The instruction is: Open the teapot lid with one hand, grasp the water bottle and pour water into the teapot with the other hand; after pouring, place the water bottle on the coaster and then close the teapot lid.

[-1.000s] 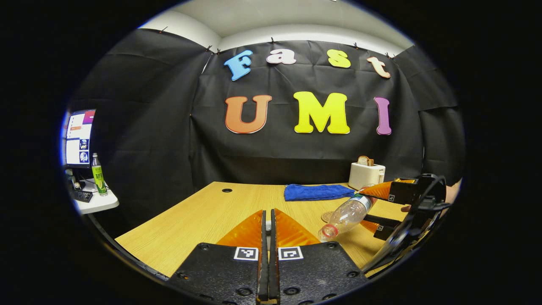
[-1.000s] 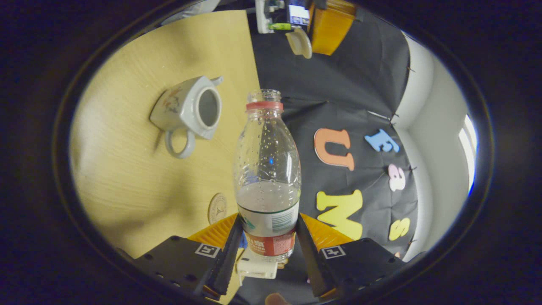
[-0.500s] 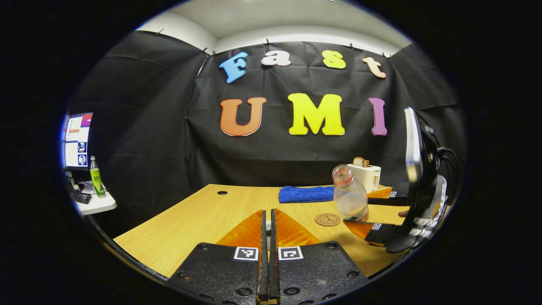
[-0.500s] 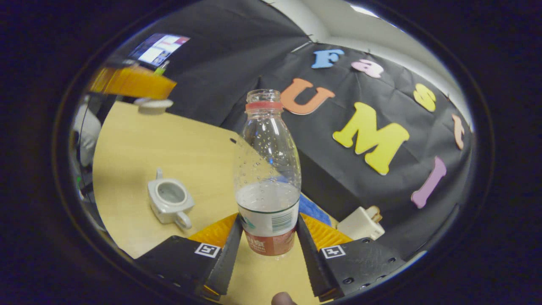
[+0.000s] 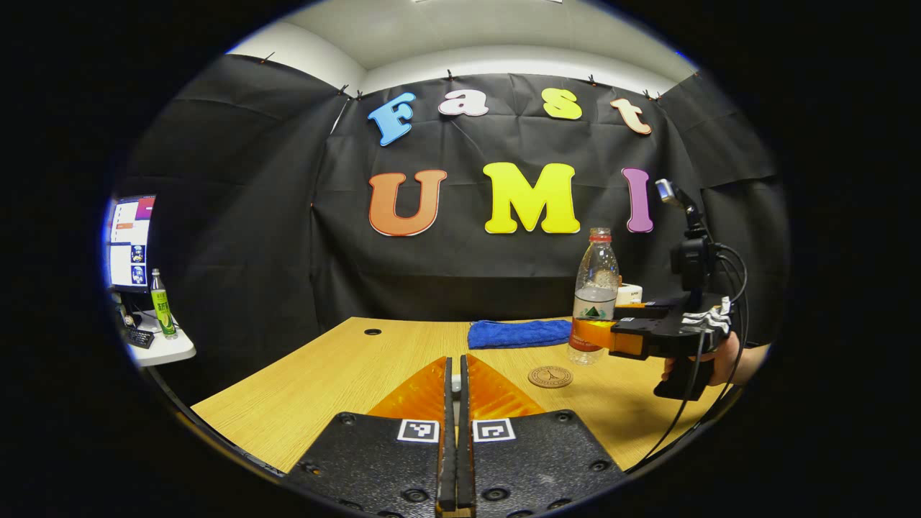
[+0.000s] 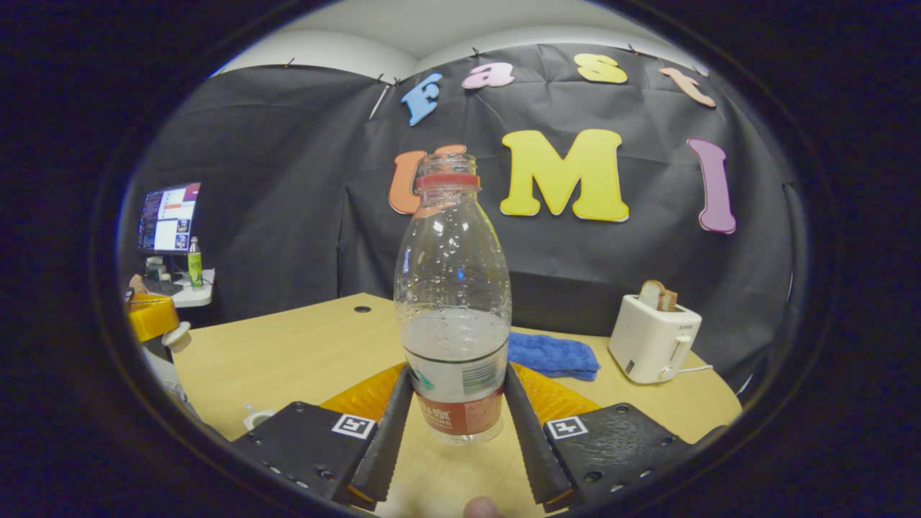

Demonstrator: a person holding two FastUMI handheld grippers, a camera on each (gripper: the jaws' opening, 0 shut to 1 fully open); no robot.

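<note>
My right gripper (image 6: pixel 457 375) is shut on the lower body of a clear water bottle (image 6: pixel 453 288) with a red neck ring and no cap, about a third full. In the left gripper view the bottle (image 5: pixel 594 288) stands upright in the right gripper (image 5: pixel 591 335), just behind and to the right of the round brown coaster (image 5: pixel 550 376). My left gripper (image 5: pixel 453 368) is shut, with a bit of white showing between its fingers. In the right gripper view the left gripper (image 6: pixel 151 316) is at the far left, holding the white teapot lid (image 6: pixel 176 336). The teapot's rim (image 6: pixel 255 416) peeks in at the lower left.
A blue cloth (image 5: pixel 519 334) lies at the back of the wooden table (image 5: pixel 324 381). A white toaster (image 6: pixel 651 338) with bread stands at the back right. A side table at the left carries a monitor (image 6: pixel 169 216) and a green bottle (image 6: pixel 194 262).
The bottle has swung from tilted, mouth down, to upright. My right gripper has carried it away from the teapot and toward the coaster. The left gripper has stayed shut, nearly still.
</note>
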